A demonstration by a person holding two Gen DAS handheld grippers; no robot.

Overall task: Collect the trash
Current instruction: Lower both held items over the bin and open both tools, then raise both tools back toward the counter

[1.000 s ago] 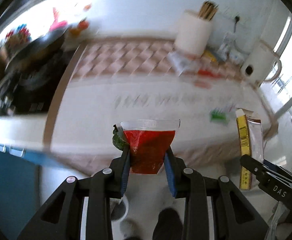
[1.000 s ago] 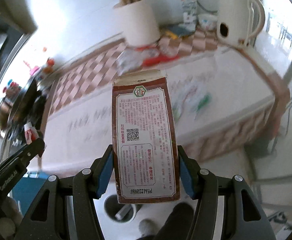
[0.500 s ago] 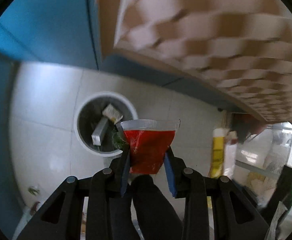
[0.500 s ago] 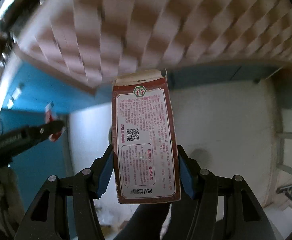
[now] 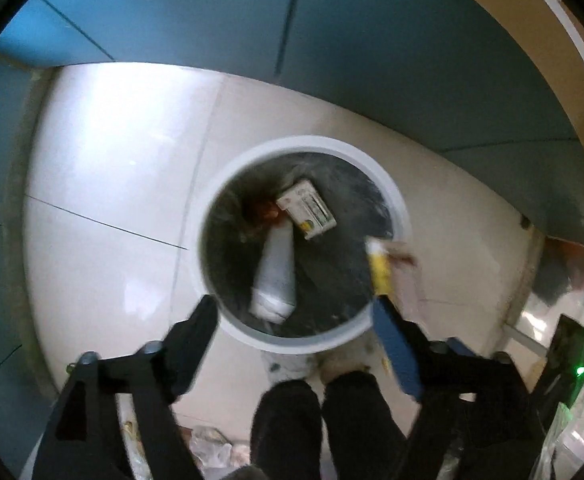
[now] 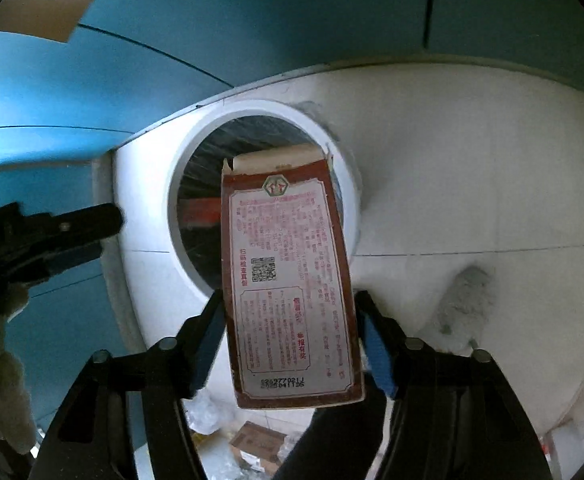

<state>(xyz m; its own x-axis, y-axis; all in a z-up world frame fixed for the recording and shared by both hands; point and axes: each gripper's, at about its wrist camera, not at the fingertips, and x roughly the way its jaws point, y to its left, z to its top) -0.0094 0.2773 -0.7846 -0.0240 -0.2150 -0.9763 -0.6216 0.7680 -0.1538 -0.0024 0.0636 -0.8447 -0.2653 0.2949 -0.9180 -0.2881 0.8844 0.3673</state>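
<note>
A round white trash bin [image 5: 391, 196] with a dark liner stands on the white floor below both grippers. My left gripper [image 5: 295, 312] is open and empty above its near rim. Inside lie a white packet [image 5: 276, 276], a printed wrapper [image 5: 307, 210] and something red [image 5: 268, 210]. My right gripper [image 6: 290, 312] holds a brown-red carton [image 6: 288, 280] upright over the bin [image 6: 252, 114]; its jaws look slightly spread, with a small gap on the right side. The carton's yellow edge [image 5: 379, 276] shows blurred in the left wrist view. The left gripper [image 6: 108, 220] shows at the left of the right wrist view.
Blue cabinet fronts [image 5: 331, 40] stand behind the bin. A tan countertop edge [image 5: 523, 40] overhangs at top right. My dark trouser legs [image 5: 323, 420] and loose plastic scraps [image 6: 252, 444] are on the floor near the bottom.
Both grippers swung down from the counter to over the bin. My left gripper opened and the red packet it held is gone from it. The right gripper's jaws have widened slightly around the carton.
</note>
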